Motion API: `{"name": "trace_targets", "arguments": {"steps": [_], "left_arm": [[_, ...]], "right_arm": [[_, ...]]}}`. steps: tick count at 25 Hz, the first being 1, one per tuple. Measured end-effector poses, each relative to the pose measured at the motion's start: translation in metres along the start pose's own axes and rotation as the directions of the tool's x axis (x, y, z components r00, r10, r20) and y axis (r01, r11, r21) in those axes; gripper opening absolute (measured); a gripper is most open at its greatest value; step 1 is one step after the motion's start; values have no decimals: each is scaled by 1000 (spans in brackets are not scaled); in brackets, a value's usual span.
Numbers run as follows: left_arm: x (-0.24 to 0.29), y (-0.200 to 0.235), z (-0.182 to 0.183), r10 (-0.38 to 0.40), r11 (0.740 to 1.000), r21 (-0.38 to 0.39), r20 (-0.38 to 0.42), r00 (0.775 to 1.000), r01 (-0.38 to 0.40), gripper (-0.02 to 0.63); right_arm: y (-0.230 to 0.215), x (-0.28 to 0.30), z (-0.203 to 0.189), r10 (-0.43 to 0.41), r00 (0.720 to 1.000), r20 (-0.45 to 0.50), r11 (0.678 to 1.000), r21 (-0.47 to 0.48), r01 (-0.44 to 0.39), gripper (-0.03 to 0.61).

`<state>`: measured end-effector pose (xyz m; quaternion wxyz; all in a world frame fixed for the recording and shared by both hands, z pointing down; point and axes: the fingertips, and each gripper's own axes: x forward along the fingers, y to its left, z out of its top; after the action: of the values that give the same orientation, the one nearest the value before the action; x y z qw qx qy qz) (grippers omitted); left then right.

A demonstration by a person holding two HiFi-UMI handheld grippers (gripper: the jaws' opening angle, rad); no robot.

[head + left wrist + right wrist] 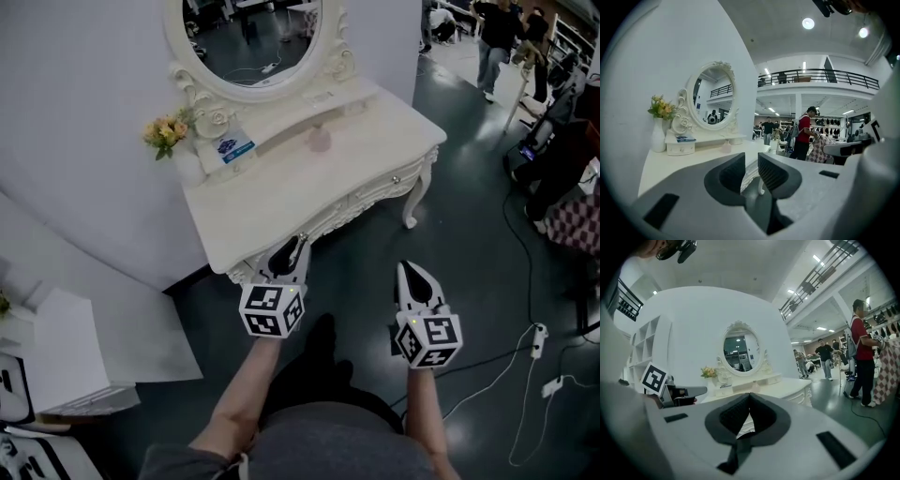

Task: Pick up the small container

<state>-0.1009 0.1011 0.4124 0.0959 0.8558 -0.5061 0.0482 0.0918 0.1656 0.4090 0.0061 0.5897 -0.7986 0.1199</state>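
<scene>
The small container (320, 139) is a pale pink pot. It stands near the back middle of the white dressing table (380, 141), below the oval mirror (253, 33). It also shows small in the left gripper view (726, 147) and the right gripper view (753, 386). My left gripper (292, 247) hovers at the table's front edge, well short of the pot. Its jaws stand a narrow gap apart with nothing between them (751, 162). My right gripper (413, 273) hangs over the floor in front of the table, its jaws shut and empty (750, 397).
A vase of yellow flowers (166, 132) and a small drawer box with a blue card (232, 147) sit at the table's back left. White shelving (56, 356) stands at the left. Cables (525, 356) lie on the floor at the right, and people (494, 37) stand farther off.
</scene>
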Motion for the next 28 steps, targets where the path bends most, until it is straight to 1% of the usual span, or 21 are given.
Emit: {"name": "trace_targets", "arguments": {"steps": [4, 10, 18, 23, 28], "left_arm": [[12, 11, 3, 11, 1000, 8, -1, 1000, -11, 105], [47, 35, 1, 25, 1000, 19, -14, 1000, -24, 135], [122, 73, 3, 41, 999, 11, -40, 998, -40, 173], [169, 102, 9, 46, 999, 12, -60, 997, -45, 193], [214, 124, 16, 33, 999, 11, -75, 997, -32, 206]], "right_arm": [[-3, 13, 3, 3, 1000, 6, 1000, 13, -3, 5], [-14, 40, 5, -5, 1000, -1, 1000, 3, 5, 5], [-51, 105, 16, -32, 999, -19, 999, 4, 32, 5], [-62, 155, 24, -38, 999, -35, 999, 5, 38, 5], [-73, 199, 32, -50, 998, -49, 999, 8, 51, 5]]}}
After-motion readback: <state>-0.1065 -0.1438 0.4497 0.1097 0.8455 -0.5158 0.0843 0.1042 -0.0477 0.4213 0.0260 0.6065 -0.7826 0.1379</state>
